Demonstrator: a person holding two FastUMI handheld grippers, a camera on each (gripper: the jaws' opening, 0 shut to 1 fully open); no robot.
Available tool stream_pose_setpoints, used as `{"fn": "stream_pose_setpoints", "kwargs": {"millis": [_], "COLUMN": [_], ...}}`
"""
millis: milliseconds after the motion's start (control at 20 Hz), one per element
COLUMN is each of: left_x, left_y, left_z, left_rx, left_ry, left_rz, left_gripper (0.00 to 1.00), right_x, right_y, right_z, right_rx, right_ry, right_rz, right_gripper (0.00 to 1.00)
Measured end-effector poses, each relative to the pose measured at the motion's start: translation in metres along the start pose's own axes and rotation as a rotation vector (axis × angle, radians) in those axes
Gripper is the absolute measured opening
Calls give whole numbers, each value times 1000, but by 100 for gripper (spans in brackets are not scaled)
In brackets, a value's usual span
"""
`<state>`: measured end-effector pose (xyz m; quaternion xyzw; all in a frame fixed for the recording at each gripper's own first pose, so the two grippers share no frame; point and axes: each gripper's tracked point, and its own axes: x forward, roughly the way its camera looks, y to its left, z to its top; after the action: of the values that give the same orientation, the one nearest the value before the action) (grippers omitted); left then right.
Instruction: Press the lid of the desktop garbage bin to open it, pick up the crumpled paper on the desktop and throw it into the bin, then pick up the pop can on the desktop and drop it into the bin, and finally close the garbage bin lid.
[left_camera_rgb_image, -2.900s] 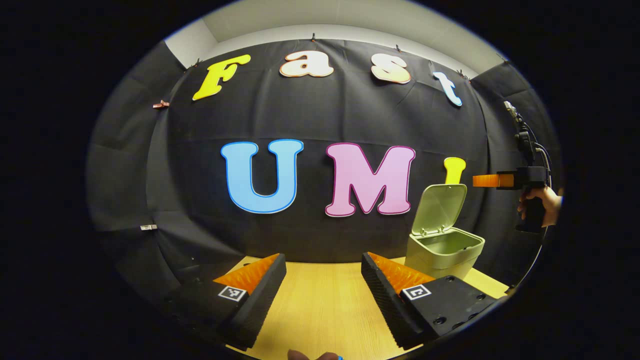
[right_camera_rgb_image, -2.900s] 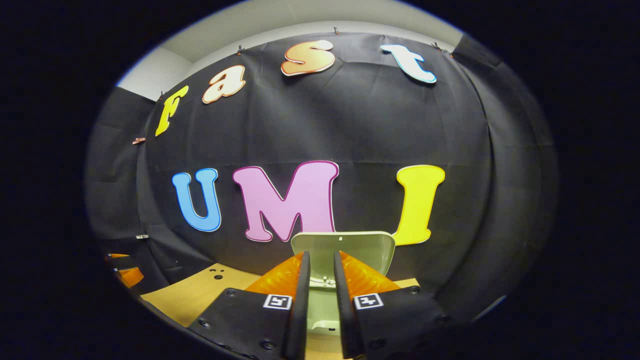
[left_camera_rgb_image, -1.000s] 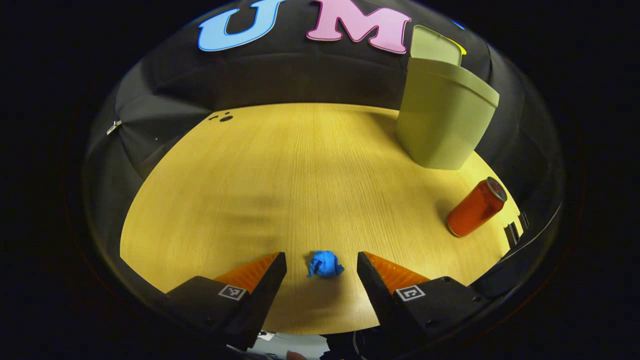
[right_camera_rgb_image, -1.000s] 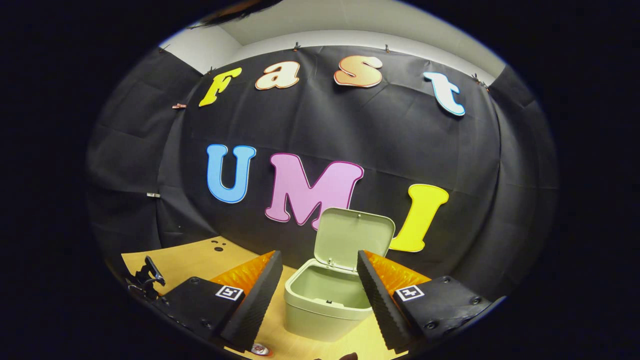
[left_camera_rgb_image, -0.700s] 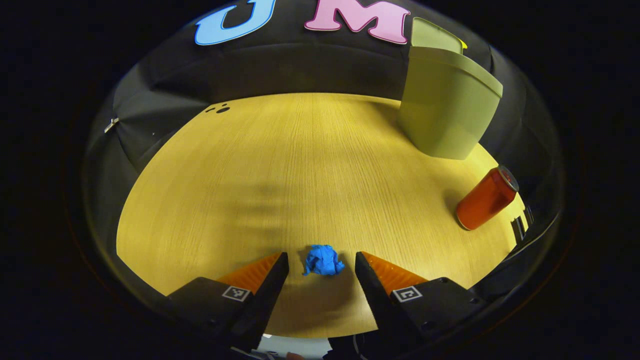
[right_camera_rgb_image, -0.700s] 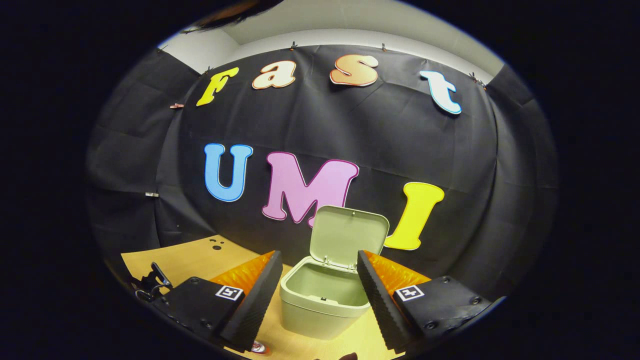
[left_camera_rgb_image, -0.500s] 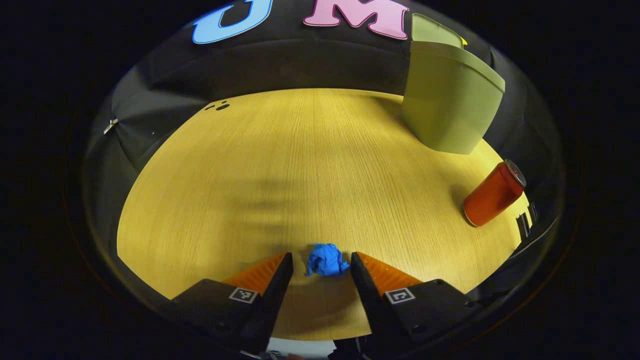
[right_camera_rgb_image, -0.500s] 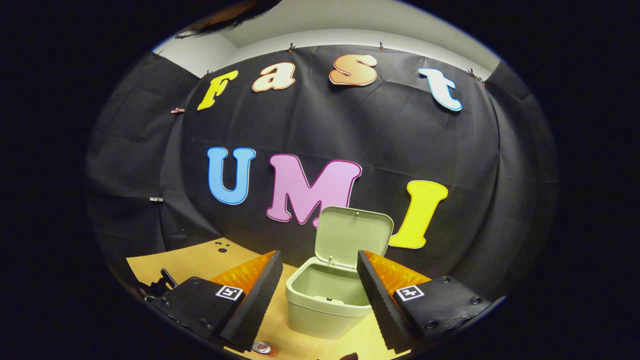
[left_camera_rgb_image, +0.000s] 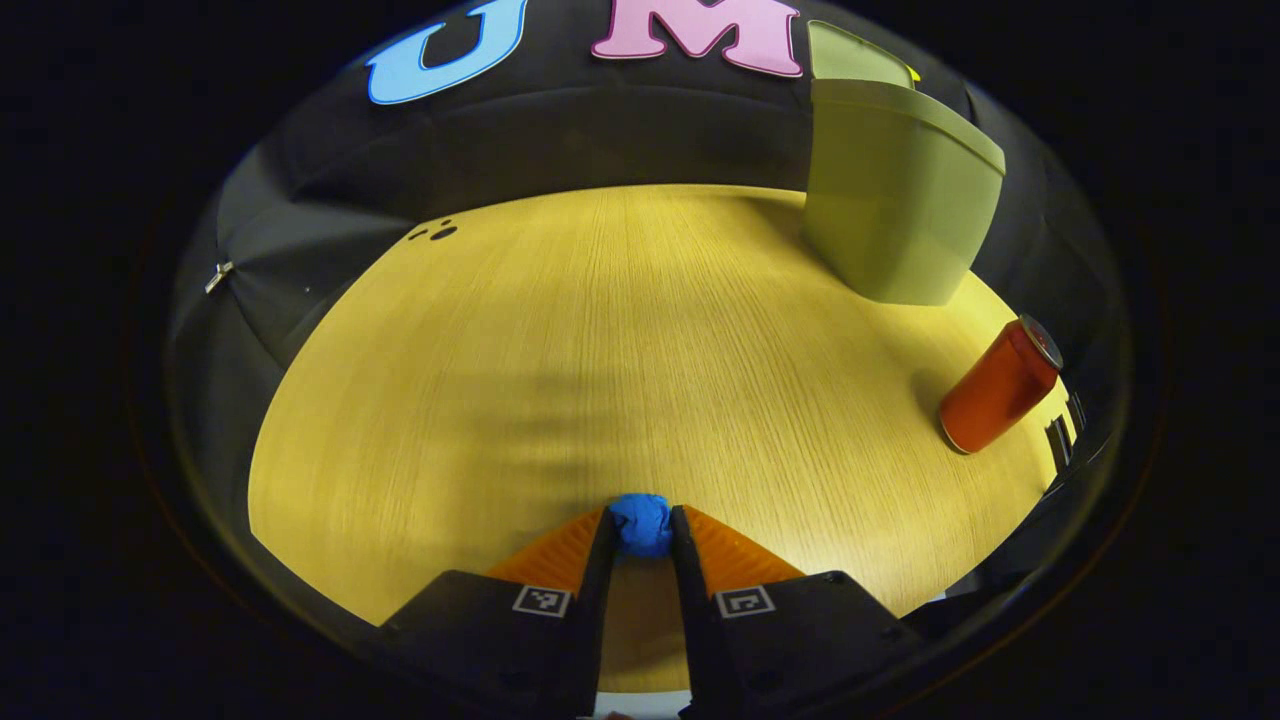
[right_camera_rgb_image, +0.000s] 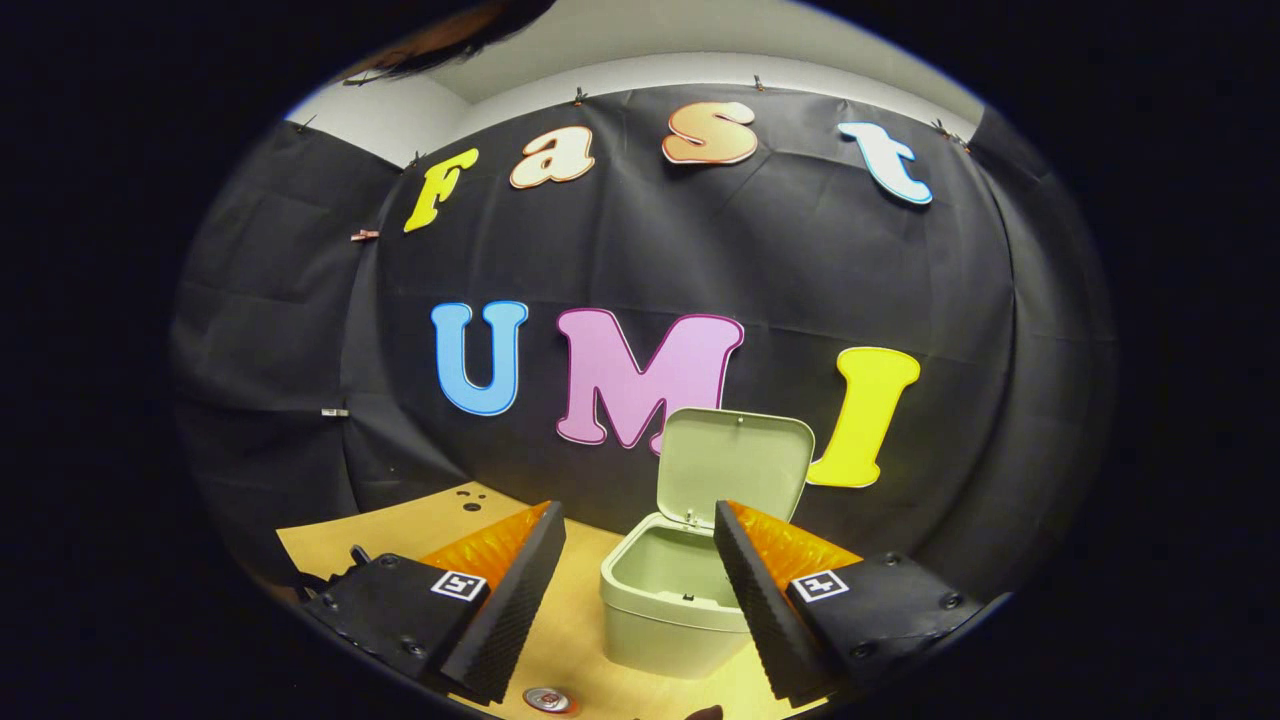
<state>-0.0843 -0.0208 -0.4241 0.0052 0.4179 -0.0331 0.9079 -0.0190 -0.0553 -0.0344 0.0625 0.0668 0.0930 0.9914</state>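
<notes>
left gripper (left_camera_rgb_image: 641, 525): jaws pulled in close on the crumpled paper (left_camera_rgb_image: 641, 522), a little blue wad pinched right at the tips, one finger pressing each side. it sits low over the desktop (left_camera_rgb_image: 600, 340), can't tell if the wad is lifted off yet.

crumpled paper: squeezed between the left jaws, dead centre at the fingertips, well apart from everything else.

right gripper (right_camera_rgb_image: 640, 555): jaws spread wide, nothing in them. in the right gripper view the bin shows straight ahead through the gap, farther off than the tips.

garbage bin (right_camera_rgb_image: 668, 605): pale green, standing on the wood, open. from the left jaws it's far ahead and off to the right, near the back edge by the black cloth.

lid (right_camera_rgb_image: 735, 465): flipped up, standing nearly upright at the back of the bin, inner side facing the right jaws.

pop can (left_camera_rgb_image: 998, 387): red, upright on the desktop, way off to the right of the left jaws and nearer than the bin. in the right gripper view its top pokes in just below the right jaws, under the left finger.

desktop: light wood grain, a few small dark holes near the far left edge.
</notes>
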Motion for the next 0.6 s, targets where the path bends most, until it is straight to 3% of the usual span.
{"fn": "stream_pose_setpoints", "kwargs": {"millis": [200, 600], "left_x": [-17, -68], "left_y": [5, 5], "left_z": [28, 132], "left_rx": [-18, -77], "left_ry": [-58, -258], "left_rz": [7, -11], "left_gripper": [35, 35], "right_x": [0, -4], "right_y": [1, 3], "right_z": [-4, -13], "right_rx": [4, 25], "right_ry": [9, 26], "right_rz": [0, 1], "right_gripper": [94, 94]}}
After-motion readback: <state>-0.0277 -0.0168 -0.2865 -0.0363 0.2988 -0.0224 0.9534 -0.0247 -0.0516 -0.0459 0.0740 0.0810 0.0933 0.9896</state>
